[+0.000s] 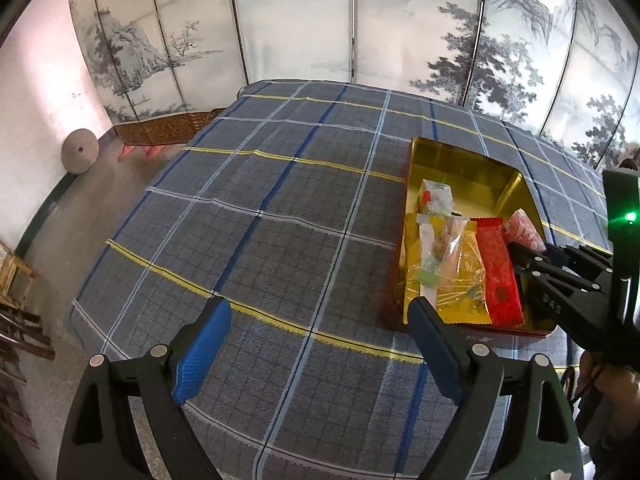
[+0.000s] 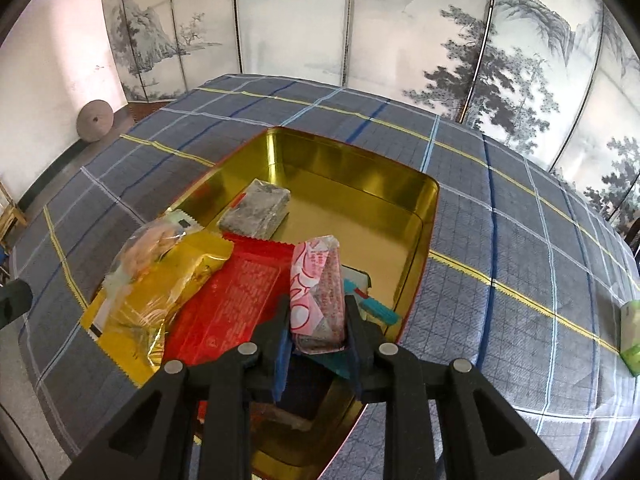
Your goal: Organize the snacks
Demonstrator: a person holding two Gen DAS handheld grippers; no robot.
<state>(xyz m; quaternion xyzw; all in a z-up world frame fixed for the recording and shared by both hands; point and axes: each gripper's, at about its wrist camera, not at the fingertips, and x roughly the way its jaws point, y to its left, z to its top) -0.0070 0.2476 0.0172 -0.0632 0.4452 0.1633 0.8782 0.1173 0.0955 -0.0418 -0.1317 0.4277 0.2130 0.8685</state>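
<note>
A gold tin box (image 2: 360, 184) (image 1: 464, 160) sits on the plaid tablecloth and holds several snack packets. My right gripper (image 2: 318, 320) is shut on a pink-and-white wrapped snack (image 2: 318, 292), held over the near part of the tin above a red packet (image 2: 232, 296) and a teal packet (image 2: 376, 310). A yellow packet (image 2: 160, 296) and a grey packet (image 2: 256, 210) also lie in the tin. In the left wrist view the right gripper (image 1: 520, 248) reaches into the tin with the pink snack (image 1: 522, 230). My left gripper (image 1: 320, 316) is open and empty over the cloth, left of the tin.
The plaid tablecloth (image 1: 260, 220) covers the table. A green packet (image 2: 630, 332) lies at the right edge of the cloth. A painted folding screen (image 1: 320, 20) stands behind the table. A round stone disc (image 1: 79, 151) leans on the wall at left.
</note>
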